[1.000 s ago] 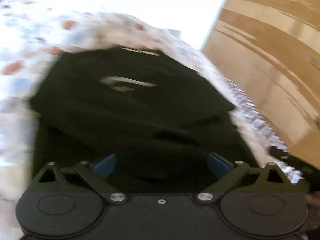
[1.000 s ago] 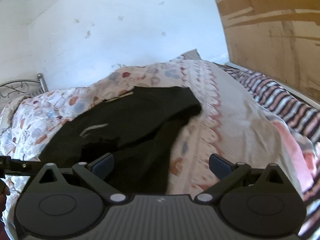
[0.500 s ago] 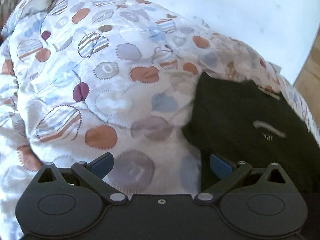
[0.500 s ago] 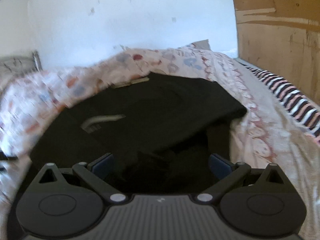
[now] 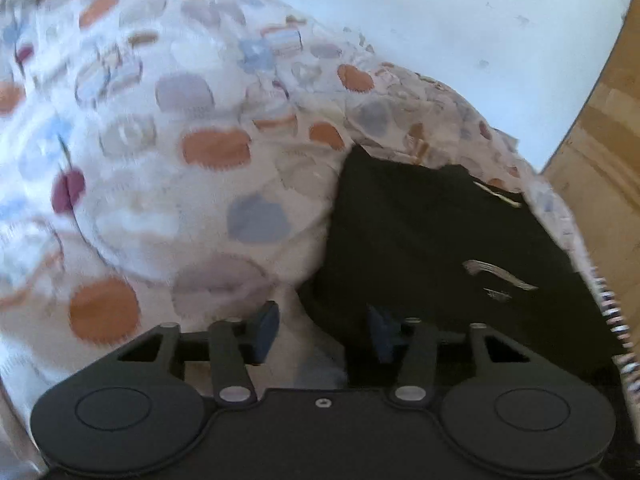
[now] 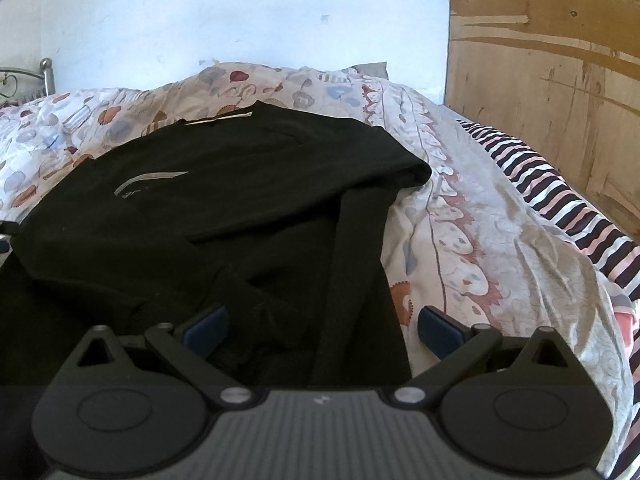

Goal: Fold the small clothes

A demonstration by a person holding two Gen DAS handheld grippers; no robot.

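A black garment with a pale chest logo lies partly folded on the patterned bedspread. My left gripper sits low at the garment's left edge, its jaws closing. That edge and some bedspread lie between the blue pads, with a gap still showing. In the right wrist view the black garment fills the middle and left. My right gripper hovers open over its near right hem, one pad above black cloth, the other above the bedspread.
A white wall stands behind the bed. A wooden board rises at the right, with a striped cloth along the bed's right side. A metal bed frame shows at the far left.
The left view swung from over the garment to its left edge, and the left jaws narrowed. The right gripper shifted left and lower, over the garment's right hem, still wide.
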